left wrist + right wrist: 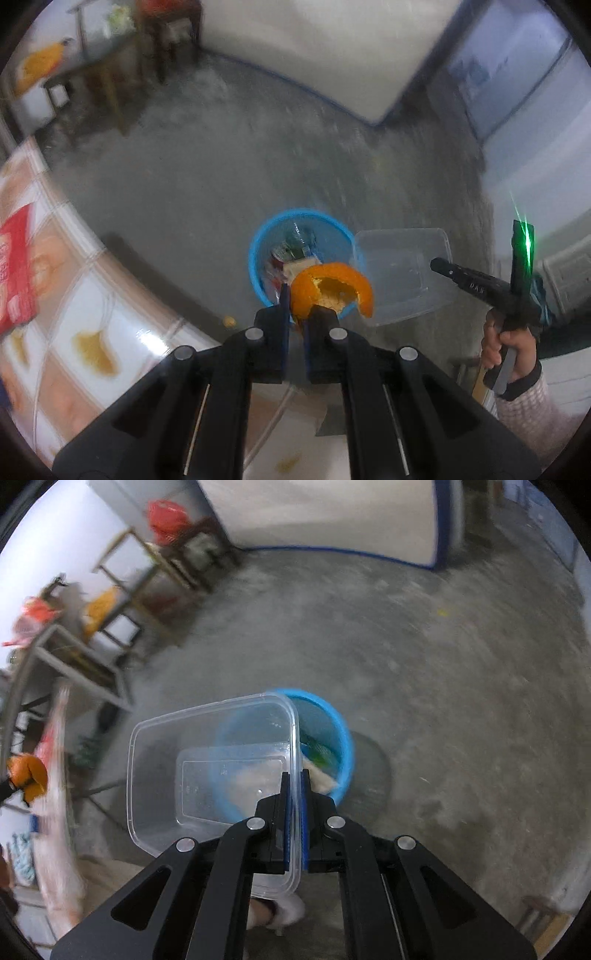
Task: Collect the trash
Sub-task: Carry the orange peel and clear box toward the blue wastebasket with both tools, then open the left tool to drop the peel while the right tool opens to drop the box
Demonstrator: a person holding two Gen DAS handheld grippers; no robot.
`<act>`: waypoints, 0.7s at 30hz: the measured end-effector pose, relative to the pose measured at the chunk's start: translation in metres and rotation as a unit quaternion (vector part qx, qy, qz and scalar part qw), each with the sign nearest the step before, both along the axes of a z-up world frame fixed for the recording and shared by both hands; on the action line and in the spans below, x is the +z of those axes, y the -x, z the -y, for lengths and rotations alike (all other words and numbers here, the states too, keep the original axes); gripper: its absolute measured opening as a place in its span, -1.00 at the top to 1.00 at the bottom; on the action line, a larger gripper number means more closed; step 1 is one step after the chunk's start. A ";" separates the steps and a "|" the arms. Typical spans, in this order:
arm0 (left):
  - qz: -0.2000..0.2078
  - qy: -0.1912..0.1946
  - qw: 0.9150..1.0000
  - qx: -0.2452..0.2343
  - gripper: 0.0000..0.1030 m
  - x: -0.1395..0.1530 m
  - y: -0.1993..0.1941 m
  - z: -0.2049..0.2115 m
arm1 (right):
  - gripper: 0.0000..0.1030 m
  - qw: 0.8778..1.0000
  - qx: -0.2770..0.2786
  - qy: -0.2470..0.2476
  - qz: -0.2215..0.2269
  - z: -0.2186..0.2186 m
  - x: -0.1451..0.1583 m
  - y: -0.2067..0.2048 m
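Fingers (293, 295) pinch orange peel (332, 291), others (295, 779) container rim (295, 738), above blue bin (332, 716).

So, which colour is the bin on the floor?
Blue; the bin shows best in the left wrist view.

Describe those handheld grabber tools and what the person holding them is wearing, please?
Each tool is matte black plastic: two angular arms with round silver pins, ending in flat fingers lined with blue pads. The left gripper and right gripper look alike. From outside, the right one shows a pistol-style handle, small white lettering and a green light. The hand emerges from a pale checked sleeve with a dark cuff.
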State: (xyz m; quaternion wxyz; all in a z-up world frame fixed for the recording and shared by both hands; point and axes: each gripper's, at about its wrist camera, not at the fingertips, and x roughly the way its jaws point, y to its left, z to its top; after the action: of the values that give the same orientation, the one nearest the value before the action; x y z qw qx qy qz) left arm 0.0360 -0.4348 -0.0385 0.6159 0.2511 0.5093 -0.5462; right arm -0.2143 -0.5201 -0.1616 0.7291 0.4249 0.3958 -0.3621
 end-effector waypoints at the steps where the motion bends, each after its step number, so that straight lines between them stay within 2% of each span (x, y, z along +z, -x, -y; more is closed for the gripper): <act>1: 0.001 -0.015 1.000 -0.006 0.91 -0.009 0.003 0.013 | 0.91 1.000 -0.003 -0.005 -0.007 0.003 -0.009 0.002; 3: 0.008 -0.059 0.998 -0.023 0.91 -0.039 0.009 0.046 | 0.91 1.000 -0.008 -0.015 -0.026 0.008 -0.032 0.002; 8: 0.016 -0.137 0.990 -0.040 0.91 -0.099 0.018 0.101 | 0.91 0.997 0.001 -0.021 -0.068 0.020 -0.073 -0.012; 12: 0.020 -0.167 0.985 -0.039 0.90 -0.134 0.017 0.134 | 0.91 0.996 0.024 -0.027 -0.087 0.031 -0.102 -0.031; 13: 0.025 -0.169 0.985 -0.039 0.83 -0.139 0.015 0.140 | 0.91 0.995 0.031 -0.030 -0.089 0.032 -0.108 -0.038; 15: 0.039 -0.164 0.985 -0.034 0.37 -0.149 0.013 0.150 | 0.89 0.994 0.044 -0.037 -0.092 0.039 -0.125 -0.054; 16: 0.049 -0.160 0.986 -0.029 -0.02 -0.151 0.013 0.152 | 0.86 0.994 0.049 -0.038 -0.093 0.041 -0.134 -0.062; 17: 0.056 -0.155 0.986 -0.023 -0.12 -0.151 0.014 0.152 | 0.85 0.993 0.054 -0.039 -0.093 0.043 -0.145 -0.067; 18: 0.057 -0.153 0.986 -0.017 -0.13 -0.153 0.013 0.152 | 0.77 0.993 0.064 -0.045 -0.094 0.046 -0.161 -0.076; 19: 0.051 -0.158 0.986 -0.014 -0.18 -0.156 0.011 0.151 | 0.61 0.991 0.072 -0.052 -0.100 0.047 -0.176 -0.084; 21: 0.043 -0.164 0.985 -0.013 -0.20 -0.156 0.011 0.147 | 0.41 0.988 0.080 -0.067 -0.115 0.048 -0.198 -0.093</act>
State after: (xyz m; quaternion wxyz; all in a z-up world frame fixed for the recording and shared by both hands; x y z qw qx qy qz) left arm 0.0253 -0.5817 -0.1942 0.5807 0.3784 0.5619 -0.4516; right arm -0.1212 -0.5682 -0.3592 0.6753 0.3958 0.5329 -0.3214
